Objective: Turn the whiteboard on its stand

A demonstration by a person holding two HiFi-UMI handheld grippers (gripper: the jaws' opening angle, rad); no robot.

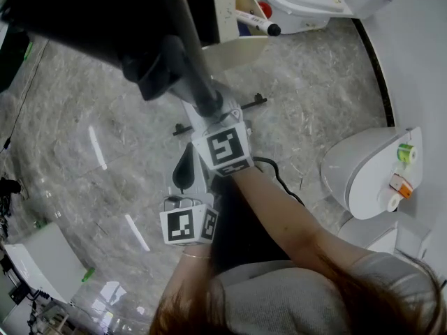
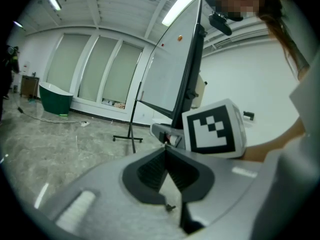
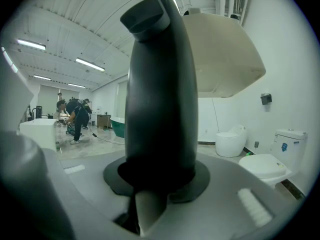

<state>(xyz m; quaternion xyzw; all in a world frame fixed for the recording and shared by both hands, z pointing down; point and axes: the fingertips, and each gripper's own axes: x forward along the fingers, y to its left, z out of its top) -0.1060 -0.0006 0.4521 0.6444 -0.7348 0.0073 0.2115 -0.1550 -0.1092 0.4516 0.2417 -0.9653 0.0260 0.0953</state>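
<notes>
The whiteboard [image 2: 175, 64] stands tilted on its black stand [image 2: 131, 134]. From the head view it is a dark bar [image 1: 77, 12] at the top left, with its black frame edge [image 1: 199, 89] running down toward me. My right gripper [image 1: 209, 109] is shut on that frame edge, and the black bar [image 3: 160, 94] fills the space between its jaws [image 3: 157, 184]. My left gripper [image 1: 184, 167] hangs just below and nearer me, shut with nothing in it; its pads [image 2: 155, 171] meet. The right gripper's marker cube [image 2: 212, 129] shows ahead of the left one.
A beige tray [image 1: 227, 44] with markers sits at the board's foot. White toilets stand at the top right [image 1: 307, 2] and the right [image 1: 370, 173]. A green bathtub [image 2: 55, 98] is by the far windows. People [image 3: 75, 115] are at the room's far end.
</notes>
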